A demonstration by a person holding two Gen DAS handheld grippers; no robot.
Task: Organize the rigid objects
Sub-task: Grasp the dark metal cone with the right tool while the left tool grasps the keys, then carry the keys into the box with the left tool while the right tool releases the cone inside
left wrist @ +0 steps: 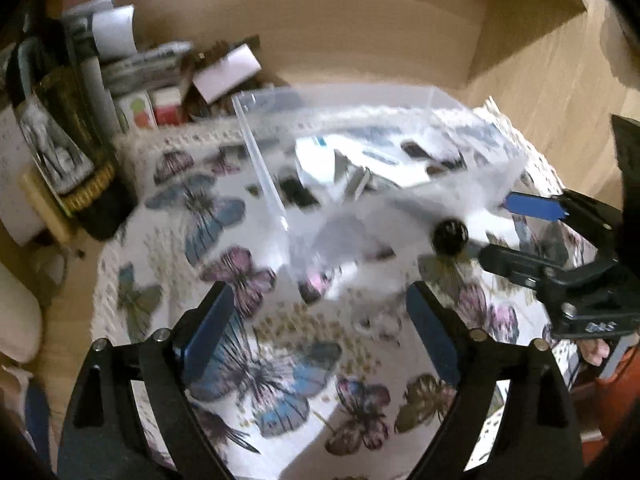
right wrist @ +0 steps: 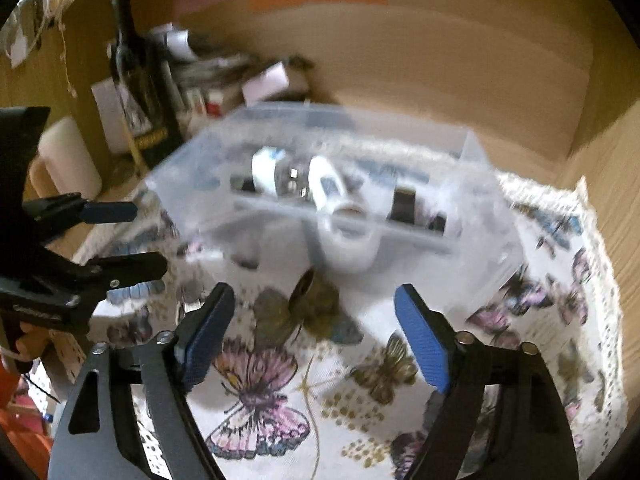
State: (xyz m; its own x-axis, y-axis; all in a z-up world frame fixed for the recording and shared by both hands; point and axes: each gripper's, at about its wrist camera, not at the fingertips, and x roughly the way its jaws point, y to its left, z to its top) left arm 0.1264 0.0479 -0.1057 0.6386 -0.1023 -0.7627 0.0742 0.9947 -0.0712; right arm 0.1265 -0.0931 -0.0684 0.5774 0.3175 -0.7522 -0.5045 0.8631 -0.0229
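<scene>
A clear plastic organizer box (left wrist: 440, 100) (right wrist: 472, 148) stands on the butterfly-print cloth (left wrist: 280, 360) (right wrist: 280, 400). It holds white items, a tape roll (right wrist: 352, 236) and small dark pieces (right wrist: 403, 204). A small black round object (left wrist: 450, 236) lies on the cloth in front of the box; in the right wrist view a dark round piece (right wrist: 302, 288) sits just ahead of the fingers. My left gripper (left wrist: 316, 320) is open and empty above the cloth. My right gripper (right wrist: 316, 320) is open and empty; it also shows in the left wrist view (left wrist: 520, 228). Both views are motion-blurred.
A dark bottle (right wrist: 132, 76) (left wrist: 60, 128), papers and small cartons (left wrist: 168, 76) crowd the back left corner. Wooden walls (left wrist: 360, 20) close the back and right. A white cylinder (right wrist: 68, 156) stands at left. The left gripper shows at the left of the right wrist view (right wrist: 120, 236).
</scene>
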